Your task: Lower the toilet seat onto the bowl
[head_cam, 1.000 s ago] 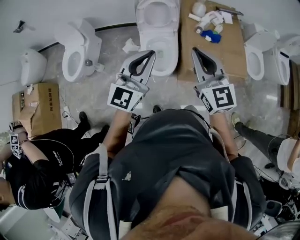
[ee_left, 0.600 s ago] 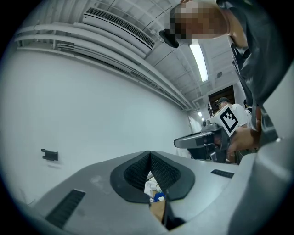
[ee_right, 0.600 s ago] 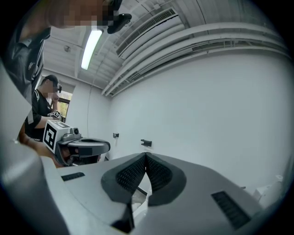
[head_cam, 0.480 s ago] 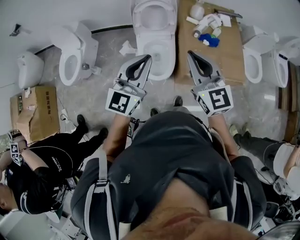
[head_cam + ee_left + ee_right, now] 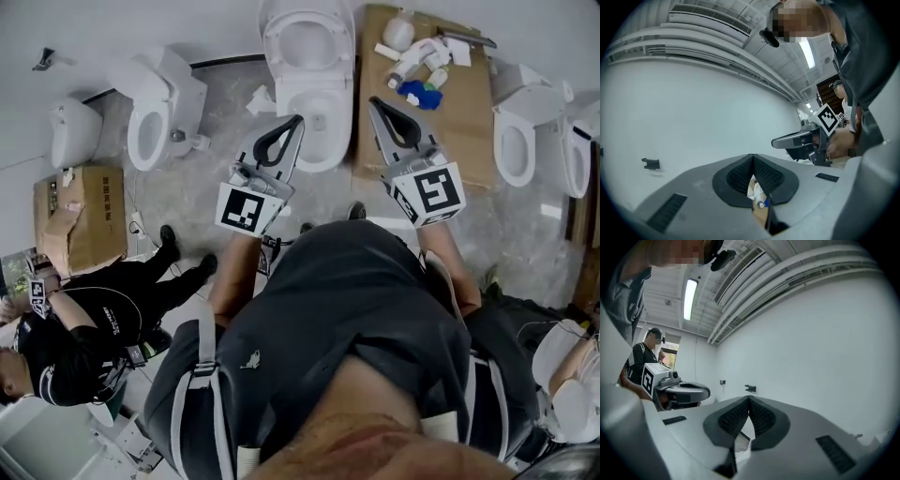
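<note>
while the toilet seat (image 5: 309, 21) is raised, left gripper (image 5: 296, 122) and right gripper (image 5: 374, 103) are held flanking the bowl (image 5: 327, 155), jaws closed, empty.

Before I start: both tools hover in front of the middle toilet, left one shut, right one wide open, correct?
No. The right tool is shut too, as the right gripper view shows. Both hover before the middle toilet, the left tool shut.

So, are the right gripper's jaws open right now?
No, in the right gripper view the right gripper has its jaws closed tip to tip, with nothing held between them.
</note>
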### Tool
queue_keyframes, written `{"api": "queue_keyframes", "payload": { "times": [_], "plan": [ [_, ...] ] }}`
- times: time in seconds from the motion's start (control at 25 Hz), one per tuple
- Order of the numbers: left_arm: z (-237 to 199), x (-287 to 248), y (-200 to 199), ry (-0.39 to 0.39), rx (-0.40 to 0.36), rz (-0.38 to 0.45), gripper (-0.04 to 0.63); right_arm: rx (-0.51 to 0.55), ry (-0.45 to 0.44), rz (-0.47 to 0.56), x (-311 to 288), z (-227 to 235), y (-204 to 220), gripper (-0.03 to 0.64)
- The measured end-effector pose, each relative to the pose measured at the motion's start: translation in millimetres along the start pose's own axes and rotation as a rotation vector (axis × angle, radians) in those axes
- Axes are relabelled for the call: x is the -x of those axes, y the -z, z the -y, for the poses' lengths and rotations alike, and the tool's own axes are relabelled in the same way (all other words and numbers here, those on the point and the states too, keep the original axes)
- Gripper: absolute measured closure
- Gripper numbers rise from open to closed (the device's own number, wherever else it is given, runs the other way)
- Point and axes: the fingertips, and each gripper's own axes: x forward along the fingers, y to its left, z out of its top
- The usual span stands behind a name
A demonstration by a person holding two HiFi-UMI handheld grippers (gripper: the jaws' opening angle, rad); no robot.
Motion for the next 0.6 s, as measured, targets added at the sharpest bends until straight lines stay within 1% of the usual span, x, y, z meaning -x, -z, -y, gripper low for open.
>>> {"api": "queue_keyframes", "payload": {
  "times": [0.2, 0.36, 0.44, 0.48, 0.56, 0.6],
  "plan": [
    [16.6, -30.9, 1.9, -0.006, -0.086, -0.032, 0.592, -0.008, -0.028, 0.023, 2.5, 30.7, 0.9, 0.611],
    [20.7, -43.8, 3.0, -0.023, -0.084, -0.043, 0.592, -0.03, -0.034, 0.025, 2.0, 46.5, 6.9, 0.611],
    [15.6, -46.7, 8.5, -0.039, -0.044, -0.059, 0.592, -0.049, -0.035, 0.017, -1.0, 49.0, 10.9, 0.611],
    [10.1, -48.0, 11.7, -0.047, 0.003, -0.059, 0.592, -0.057, -0.035, 0.013, -3.4, 49.3, 12.7, 0.611],
    [-9.1, -52.1, 13.9, -0.06, 0.117, -0.026, 0.592, -0.065, -0.034, 0.006, -11.9, 49.9, 15.5, 0.611],
    [-19.8, -55.2, 12.7, -0.065, 0.15, -0.006, 0.592, -0.068, -0.029, -0.001, -16.9, 50.6, 16.7, 0.611]
  ]
}}
